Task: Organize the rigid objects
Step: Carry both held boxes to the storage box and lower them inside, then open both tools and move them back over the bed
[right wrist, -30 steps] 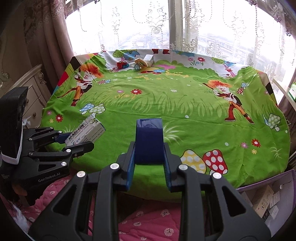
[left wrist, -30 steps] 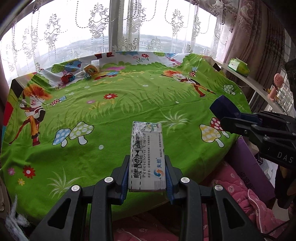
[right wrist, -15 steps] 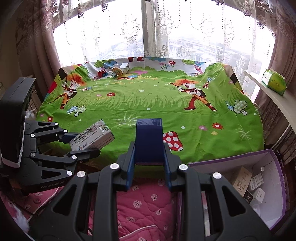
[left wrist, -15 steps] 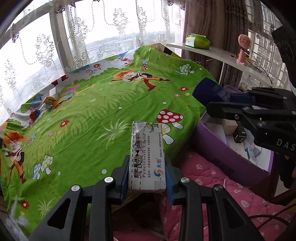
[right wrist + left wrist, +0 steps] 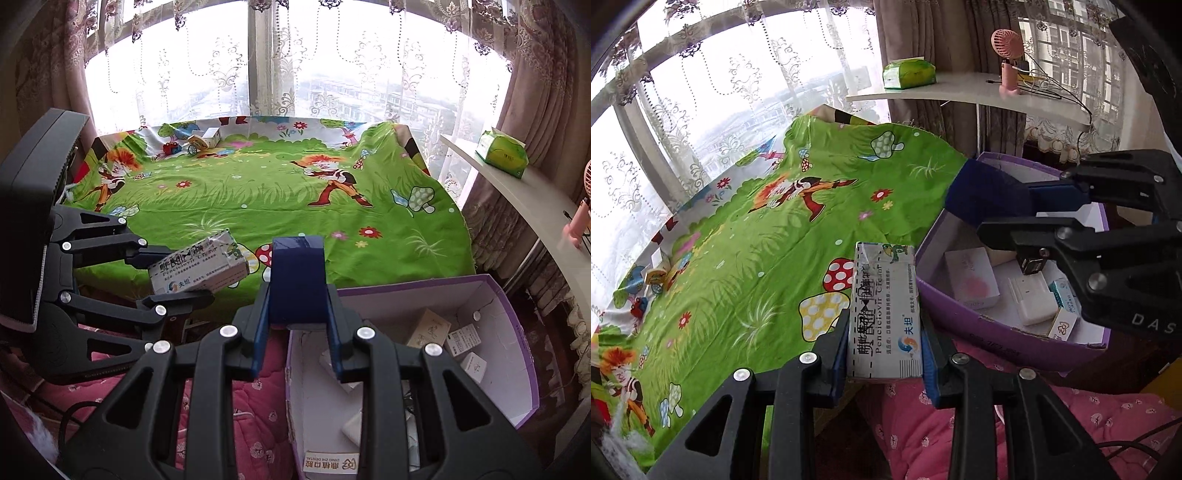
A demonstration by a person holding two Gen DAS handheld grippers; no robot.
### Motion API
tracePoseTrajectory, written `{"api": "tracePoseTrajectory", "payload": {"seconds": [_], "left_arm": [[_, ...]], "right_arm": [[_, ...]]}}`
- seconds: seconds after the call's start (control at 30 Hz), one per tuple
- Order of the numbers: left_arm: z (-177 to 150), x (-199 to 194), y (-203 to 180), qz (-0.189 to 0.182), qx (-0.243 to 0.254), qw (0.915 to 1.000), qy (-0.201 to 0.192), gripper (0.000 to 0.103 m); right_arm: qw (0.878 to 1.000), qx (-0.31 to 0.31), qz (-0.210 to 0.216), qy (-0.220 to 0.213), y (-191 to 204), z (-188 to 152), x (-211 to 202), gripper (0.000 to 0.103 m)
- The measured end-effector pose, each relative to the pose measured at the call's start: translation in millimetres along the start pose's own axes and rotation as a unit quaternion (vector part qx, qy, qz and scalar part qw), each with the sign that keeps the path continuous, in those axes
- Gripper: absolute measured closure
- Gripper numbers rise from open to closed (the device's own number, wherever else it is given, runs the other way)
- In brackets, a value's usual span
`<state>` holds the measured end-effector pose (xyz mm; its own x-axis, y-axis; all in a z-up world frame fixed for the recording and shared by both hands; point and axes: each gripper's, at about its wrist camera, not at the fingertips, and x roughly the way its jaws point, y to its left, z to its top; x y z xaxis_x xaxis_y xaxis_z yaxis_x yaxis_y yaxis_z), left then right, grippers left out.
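My left gripper (image 5: 885,345) is shut on a white cream carton (image 5: 882,310) with blue print, held in the air off the table's near edge; the same white cream carton (image 5: 199,266) shows at left in the right wrist view. My right gripper (image 5: 297,325) is shut on a dark blue box (image 5: 298,280), which hangs over the near left corner of a purple cardboard box (image 5: 517,317). In the left wrist view the dark blue box (image 5: 982,192) hovers above the purple box's rim (image 5: 990,332). Several small cartons (image 5: 971,282) lie inside it.
A table under a green cartoon cloth (image 5: 295,192) fills the middle, with small boxes and a toy (image 5: 201,142) at its far left corner. A white shelf (image 5: 960,94) at right carries a green tissue pack (image 5: 908,74) and a pink fan (image 5: 1008,62). Pink quilted fabric (image 5: 960,424) lies below.
Both grippers have swung to the right, off the table's edge, each keeping its carton. The purple box has come into view under the right gripper. The left gripper's view has rolled.
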<state>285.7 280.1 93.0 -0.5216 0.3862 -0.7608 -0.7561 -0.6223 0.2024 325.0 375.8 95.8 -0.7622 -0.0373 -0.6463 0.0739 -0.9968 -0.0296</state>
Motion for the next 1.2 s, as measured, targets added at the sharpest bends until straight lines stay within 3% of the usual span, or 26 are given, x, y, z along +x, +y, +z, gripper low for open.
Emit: {"api": "tracePoseTrajectory", "payload": {"seconds": [0.27, 0.57, 0.83, 0.9, 0.97, 1.0, 1.03, 1.07, 1.2], "left_arm": [[13.2, 9.3, -42.1, -0.016, 0.057, 0.9982, 0.009, 0.069], [31.4, 25.5, -83.9, -0.048, 0.098, 0.9938, 0.016, 0.069], [41.9, 51.2, -104.0, -0.083, 0.097, 0.9914, 0.029, 0.069], [44.7, 57.8, -106.3, -0.105, 0.083, 0.9907, 0.023, 0.069], [46.5, 63.1, -105.6, -0.161, 0.062, 0.9849, 0.011, 0.064], [46.0, 67.0, -103.7, -0.184, 0.054, 0.9814, 0.012, 0.059], [43.8, 70.5, -100.7, -0.193, 0.047, 0.9798, 0.016, 0.043], [40.3, 73.0, -95.0, -0.192, 0.039, 0.9805, 0.016, 0.035], [23.6, 72.9, -47.2, -0.159, -0.007, 0.9872, -0.004, 0.034]], "right_arm": [[0.999, 0.048, -0.019, 0.001, -30.2, -27.0, -16.0, 0.072], [0.992, 0.103, -0.069, -0.005, -75.1, -53.0, -30.1, 0.072], [0.985, 0.141, -0.103, 0.003, -107.0, -69.9, -36.3, 0.072], [0.983, 0.143, -0.111, 0.011, -111.0, -72.3, -35.0, 0.072], [0.981, 0.146, -0.124, 0.021, -114.8, -72.1, -32.3, 0.071], [0.980, 0.149, -0.131, 0.029, -117.5, -71.6, -29.7, 0.059], [0.978, 0.152, -0.139, 0.037, -119.2, -70.3, -26.8, 0.049], [0.977, 0.153, -0.145, 0.039, -119.9, -68.4, -24.5, 0.030], [0.981, 0.127, -0.133, 0.055, -104.5, -51.2, -4.2, 0.026]]}}
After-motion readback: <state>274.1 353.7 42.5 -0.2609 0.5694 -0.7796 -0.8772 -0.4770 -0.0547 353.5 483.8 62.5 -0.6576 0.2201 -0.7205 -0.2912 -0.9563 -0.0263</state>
